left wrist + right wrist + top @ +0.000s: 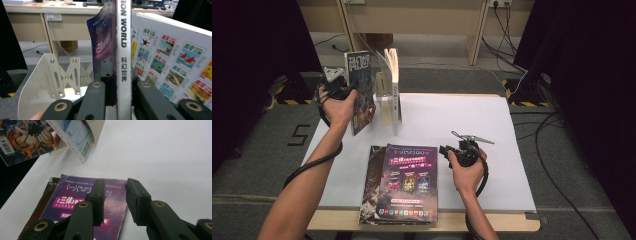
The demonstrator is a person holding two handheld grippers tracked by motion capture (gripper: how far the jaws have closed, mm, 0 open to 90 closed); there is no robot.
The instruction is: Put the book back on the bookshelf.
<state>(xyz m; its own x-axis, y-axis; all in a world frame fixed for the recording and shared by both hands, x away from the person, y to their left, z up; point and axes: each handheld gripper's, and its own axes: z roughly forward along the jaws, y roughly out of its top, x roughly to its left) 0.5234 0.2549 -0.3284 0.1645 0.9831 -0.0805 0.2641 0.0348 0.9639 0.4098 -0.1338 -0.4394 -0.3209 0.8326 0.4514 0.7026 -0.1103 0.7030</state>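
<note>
- Held magazine — upright at the table's far left, clamped in the left gripper.
- Standing book — just right of it, by the bookend.
- Flat magazine stack — at the near edge.
- Right gripper — just right of that stack.

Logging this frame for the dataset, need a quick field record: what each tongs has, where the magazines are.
left tongs: shut on magazine, gripping its spine, held upright above the table's left rear
right tongs: open, nothing between the jaws, hovering beside the stack's right edge
stack of magazines: lying flat at the front of the table, purple cover on top
bookend: pale metal, on the table
standing book: upright, near the held magazine
table: white top
</note>
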